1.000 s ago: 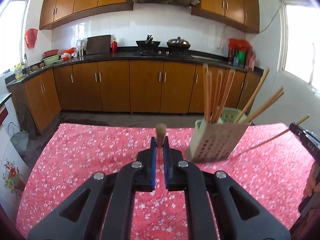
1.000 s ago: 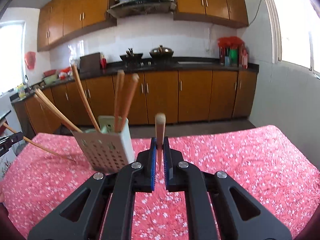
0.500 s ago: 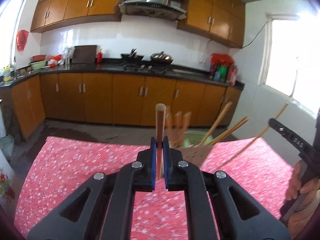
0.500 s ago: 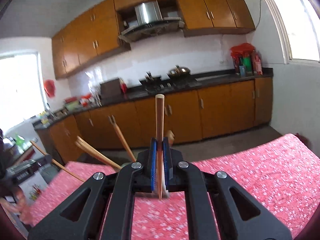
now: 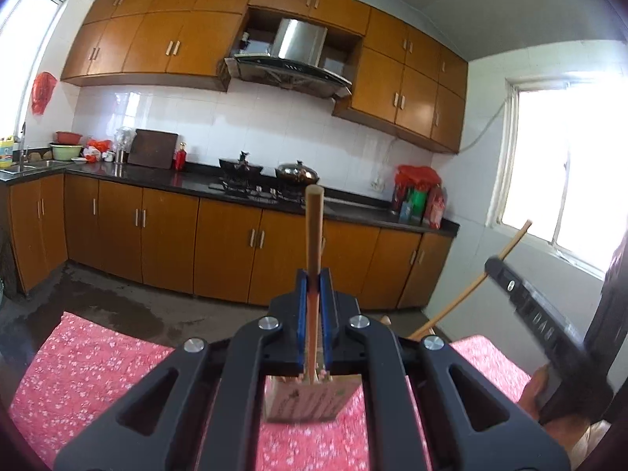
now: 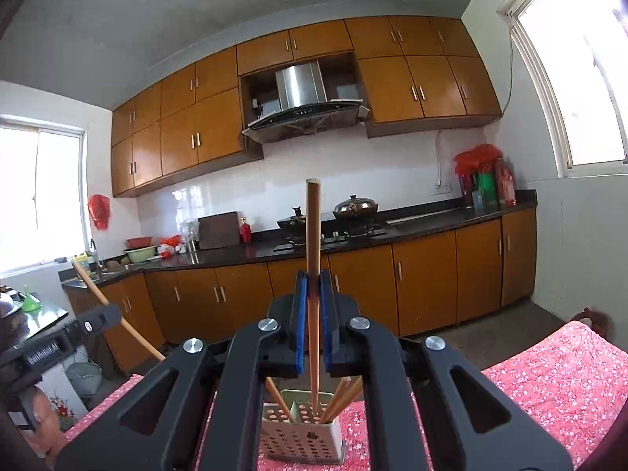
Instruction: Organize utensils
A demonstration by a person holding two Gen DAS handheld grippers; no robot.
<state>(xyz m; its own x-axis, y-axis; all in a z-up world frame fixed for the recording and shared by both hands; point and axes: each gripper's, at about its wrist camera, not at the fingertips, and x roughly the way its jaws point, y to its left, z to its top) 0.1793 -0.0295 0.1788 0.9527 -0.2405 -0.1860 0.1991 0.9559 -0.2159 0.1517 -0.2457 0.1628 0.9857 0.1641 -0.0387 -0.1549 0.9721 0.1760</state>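
The left gripper is clamped on a wooden chopstick that stands upright between its blue pads, the blunt top end rising well above the fingertips and the lower part running down between the fingers. Directly below it, seen through the gap in the gripper frame, stands the perforated utensil holder on the table, which is covered by a red flowered cloth; the view there is blurred, so I cannot tell whether the tip has entered the holder.

The right gripper likewise pinches a second chopstick held upright, its tapered lower end reaching down into the holder's open top. Several other chopsticks already lean inside that holder, tilted to either side of the held one.

Each camera catches the other gripper at the edge of its view with its own stick slanting up beside it. Kitchen cabinets and a stove counter lie well behind the table
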